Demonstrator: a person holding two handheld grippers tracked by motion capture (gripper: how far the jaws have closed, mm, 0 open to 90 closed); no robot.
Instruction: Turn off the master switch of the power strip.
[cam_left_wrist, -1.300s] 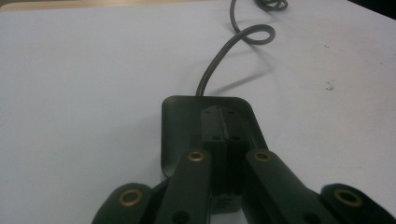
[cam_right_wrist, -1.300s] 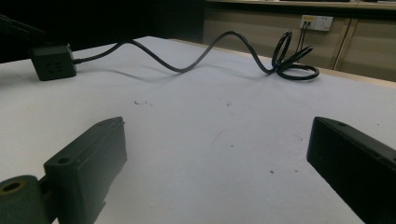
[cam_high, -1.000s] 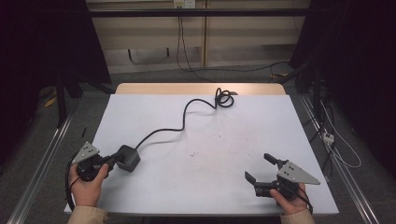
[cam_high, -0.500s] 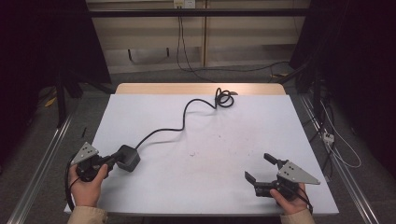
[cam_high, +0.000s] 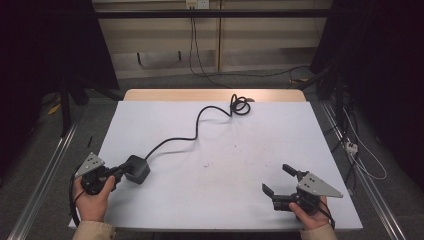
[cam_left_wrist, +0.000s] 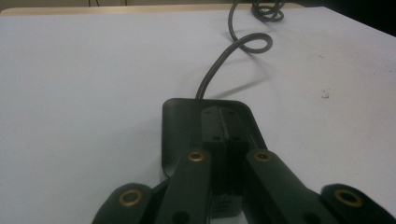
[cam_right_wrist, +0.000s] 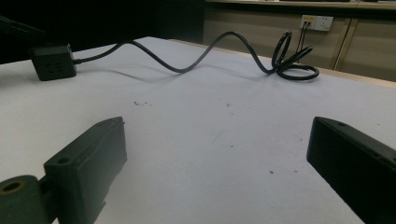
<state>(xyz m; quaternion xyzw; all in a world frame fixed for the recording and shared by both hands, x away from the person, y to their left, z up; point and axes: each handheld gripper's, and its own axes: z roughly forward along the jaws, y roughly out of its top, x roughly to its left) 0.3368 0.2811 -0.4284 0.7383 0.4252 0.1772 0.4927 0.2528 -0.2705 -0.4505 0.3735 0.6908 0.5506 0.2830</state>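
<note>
Left hand-held gripper (cam_high: 121, 171) near the table's (cam_high: 250, 150) front-left corner, jaws pressed together, tips touching the black power cube (cam_high: 137, 168). Cube's cord (cam_high: 197, 125) snaking off to a coil at the far edge. Right hand-held gripper (cam_high: 280, 181) near the front-right corner, jaws wide apart, holding nothing.

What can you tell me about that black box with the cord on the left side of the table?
The black box is a small cube-shaped power adapter, plastic by its look, with socket slots on one face. It sits on the white table near the left edge. A black cord runs from it in curves to a coil at the far edge. The left gripper sits on it, jaws shut.
</note>
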